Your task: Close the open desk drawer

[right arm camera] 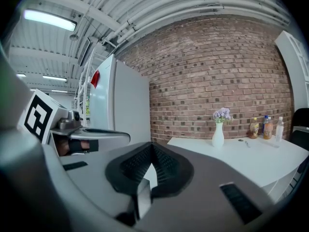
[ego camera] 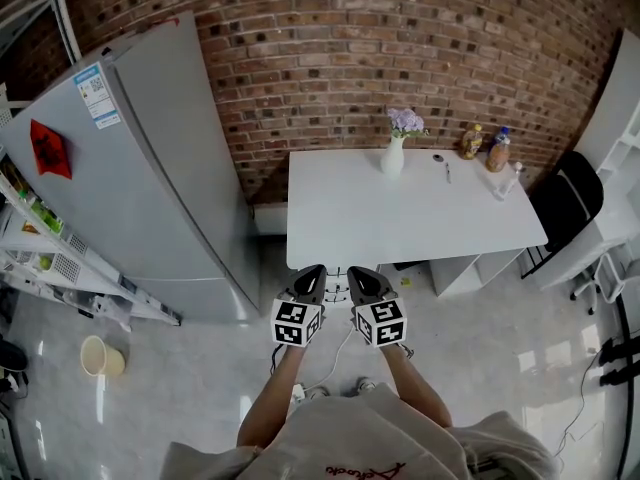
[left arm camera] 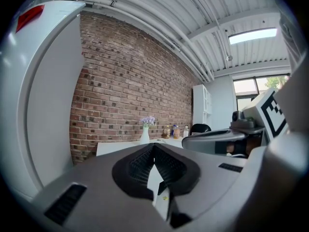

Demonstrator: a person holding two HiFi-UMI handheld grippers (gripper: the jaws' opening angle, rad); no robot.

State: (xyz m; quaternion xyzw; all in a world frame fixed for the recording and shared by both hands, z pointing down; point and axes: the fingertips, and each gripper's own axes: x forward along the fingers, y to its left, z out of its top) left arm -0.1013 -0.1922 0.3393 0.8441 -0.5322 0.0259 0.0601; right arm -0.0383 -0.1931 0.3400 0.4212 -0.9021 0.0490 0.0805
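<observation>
White drawer [ego camera: 465, 273], well right of both closed jaws

**Red brick, white desk, grey fridge**

Across the top, the wall [ego camera: 400, 38] is red-brown brick with pale mortar. The fridge [ego camera: 150, 168] at left is silver-grey with a red sticker [ego camera: 50, 150]. At centre the desk [ego camera: 400, 218] and vase [ego camera: 393, 156] are white, the flowers [ego camera: 406, 120] lilac. The left gripper [ego camera: 312, 271] and right gripper [ego camera: 358, 273] are grey with black-and-white square markers. The floor [ego camera: 200, 388] is pale glossy grey.
</observation>
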